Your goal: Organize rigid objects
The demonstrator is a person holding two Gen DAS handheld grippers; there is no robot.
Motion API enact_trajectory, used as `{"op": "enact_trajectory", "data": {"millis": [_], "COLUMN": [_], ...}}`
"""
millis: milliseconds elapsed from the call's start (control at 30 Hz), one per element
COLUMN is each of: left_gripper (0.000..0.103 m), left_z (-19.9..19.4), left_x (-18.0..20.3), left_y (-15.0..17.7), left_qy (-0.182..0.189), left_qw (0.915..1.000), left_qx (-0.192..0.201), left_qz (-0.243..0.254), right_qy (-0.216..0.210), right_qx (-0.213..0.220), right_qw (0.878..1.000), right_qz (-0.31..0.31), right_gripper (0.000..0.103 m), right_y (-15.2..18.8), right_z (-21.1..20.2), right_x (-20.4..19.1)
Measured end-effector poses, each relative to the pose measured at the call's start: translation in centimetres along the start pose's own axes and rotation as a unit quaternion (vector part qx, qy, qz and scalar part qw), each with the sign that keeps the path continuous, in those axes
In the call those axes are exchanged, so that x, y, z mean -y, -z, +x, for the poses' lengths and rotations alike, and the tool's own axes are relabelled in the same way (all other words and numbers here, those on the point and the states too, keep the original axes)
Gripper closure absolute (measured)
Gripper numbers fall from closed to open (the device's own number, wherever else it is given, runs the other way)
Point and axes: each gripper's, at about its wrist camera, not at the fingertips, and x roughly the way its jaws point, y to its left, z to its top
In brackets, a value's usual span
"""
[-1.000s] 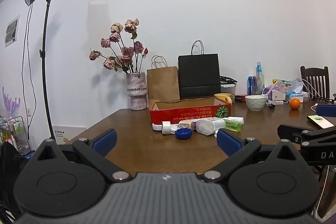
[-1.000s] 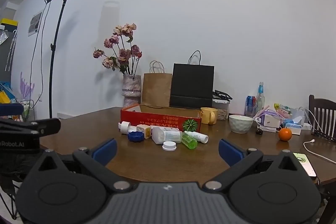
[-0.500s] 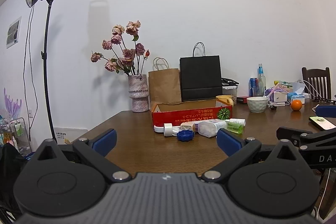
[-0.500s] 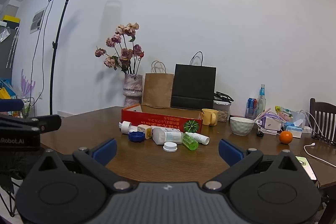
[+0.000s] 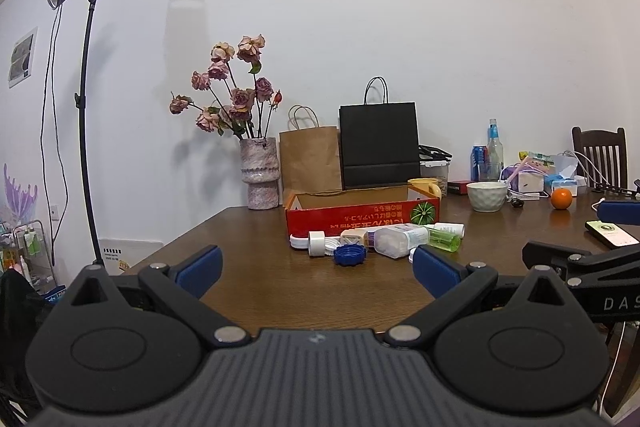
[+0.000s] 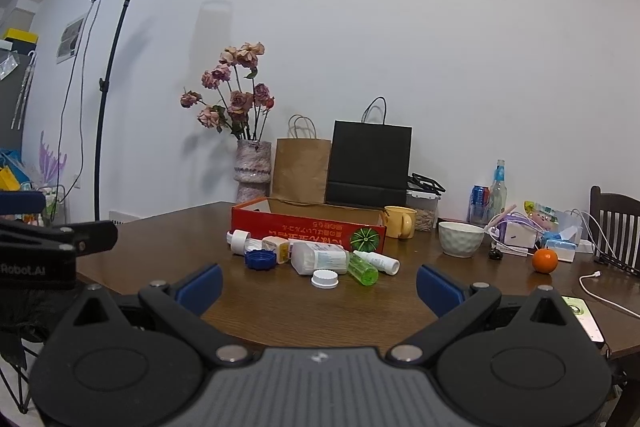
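Approach stage, by my judgement; nothing is lifted yet; my left gripper (image 5: 316,265) stands wide and empty, my right gripper (image 6: 319,285) likewise wide and empty, both short of the clutter and apart from it; the task's things lie in a loose row on the wooden table (image 6: 280,303), just in front of the long side of the red cardboard box (image 6: 308,229), which sits open-topped and, as far as I can see over its wall, with nothing showing inside; count from the right wrist view: one large clear bottle (image 6: 318,258) on its side, one green bottle (image 6: 363,269) on its side, one small white dropper bottle (image 6: 382,261) touching or nearly touching the green one, one blue cap (image 6: 260,259), one white cap (image 6: 325,279) nearest my right gripper, one white roll (image 6: 239,241) at the left end, one small tan-and-white container (image 6: 278,249) between blue cap and clear bottle; a further white piece behind the roll is too hidden to name; seven countable items, one box; off to the side, not in the row: one yellow mug (image 6: 400,222), one white bowl (image 6: 460,239), one orange (image 6: 545,261); next move, I judge, calls for bringing one gripper forward and down over a single piece; the white cap looks easiest for the right, being free-standing; the round bottles will likely roll if nudged, so the jaws should close across the body, then carry over the box wall.
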Motion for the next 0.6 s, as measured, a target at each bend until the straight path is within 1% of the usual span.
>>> {"op": "enact_trajectory", "data": {"millis": [600], "left_gripper": [0.0], "left_z": [0.14], "left_x": [0.03], "left_y": [0.16], "left_qy": [0.005], "left_qw": [0.9999], "left_qx": [-0.011], "left_qz": [-0.005], "right_qy": [-0.001], "right_qx": [-0.003], "right_qw": [1.0], "right_qz": [0.001], "right_gripper": [0.0], "right_y": [0.54], "right_z": [0.23], "right_x": [-0.02]}}
